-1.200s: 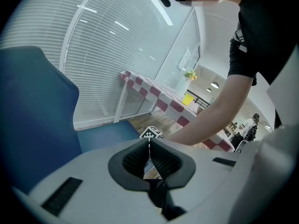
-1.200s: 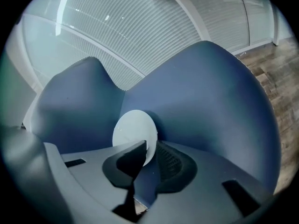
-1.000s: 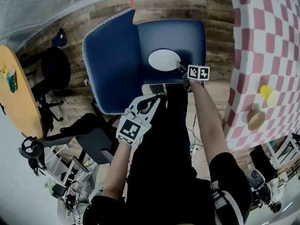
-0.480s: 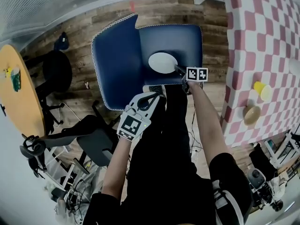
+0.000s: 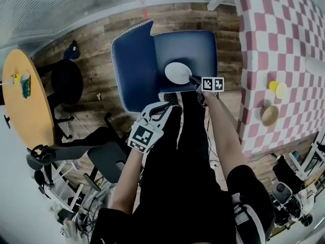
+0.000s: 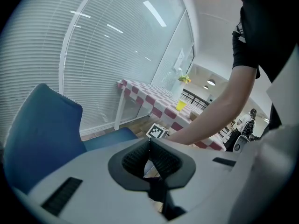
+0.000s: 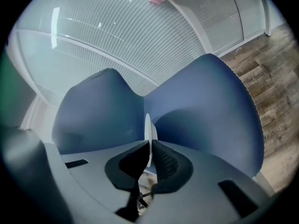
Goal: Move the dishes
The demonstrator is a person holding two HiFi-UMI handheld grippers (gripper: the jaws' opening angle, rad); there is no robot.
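Note:
A white plate [image 5: 178, 73] hangs over the seat of a blue chair [image 5: 188, 47]. My right gripper [image 5: 193, 79] is shut on the plate's near rim; in the right gripper view the plate [image 7: 148, 129] shows edge-on between the jaws of my right gripper [image 7: 150, 146]. My left gripper [image 5: 161, 108] hangs lower, by the person's legs, shut with nothing in it. In the left gripper view the jaws of my left gripper [image 6: 149, 146] meet, and the right gripper's marker cube [image 6: 157, 131] shows beyond them.
A red-and-white checked table [image 5: 284, 60] stands at the right with a yellow cup [image 5: 278, 89] and a tan bowl [image 5: 269, 115] on it. A round wooden table [image 5: 30, 111] and black office chairs [image 5: 63, 80] are at the left. The floor [image 5: 96, 44] is wooden planks.
The head view has shifted, so the chair and plate sit smaller and further right. My right gripper keeps hold of the plate over the seat. The left gripper has barely moved.

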